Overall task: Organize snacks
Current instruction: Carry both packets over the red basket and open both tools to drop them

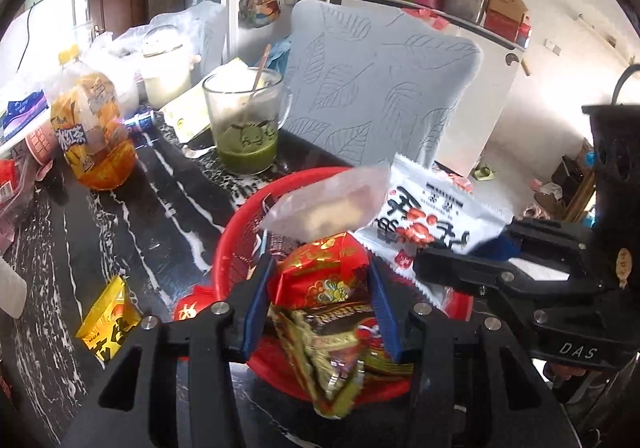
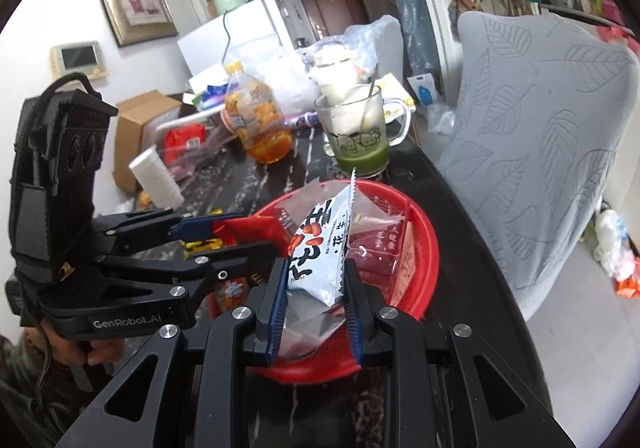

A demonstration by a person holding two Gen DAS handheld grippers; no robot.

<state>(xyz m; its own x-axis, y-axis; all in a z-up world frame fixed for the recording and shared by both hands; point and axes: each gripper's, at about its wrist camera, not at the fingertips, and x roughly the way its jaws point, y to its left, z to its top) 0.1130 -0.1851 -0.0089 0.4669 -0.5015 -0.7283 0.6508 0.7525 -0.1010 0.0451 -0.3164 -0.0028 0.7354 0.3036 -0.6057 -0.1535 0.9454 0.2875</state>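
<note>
Left gripper (image 1: 320,308) pinched a red snack packet (image 1: 324,280) at lower centre; right gripper (image 2: 316,300) clamped a white peanut packet (image 2: 320,252) over the red basket (image 2: 420,248).

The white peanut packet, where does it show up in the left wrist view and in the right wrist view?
Left wrist: white peanut packet right of centre, above the red basket, held by the right gripper.
Right wrist: centre, low, between the gripper's pads, over the basket.
Shared landmark: the glass mug of green drink behind the basket.
</note>
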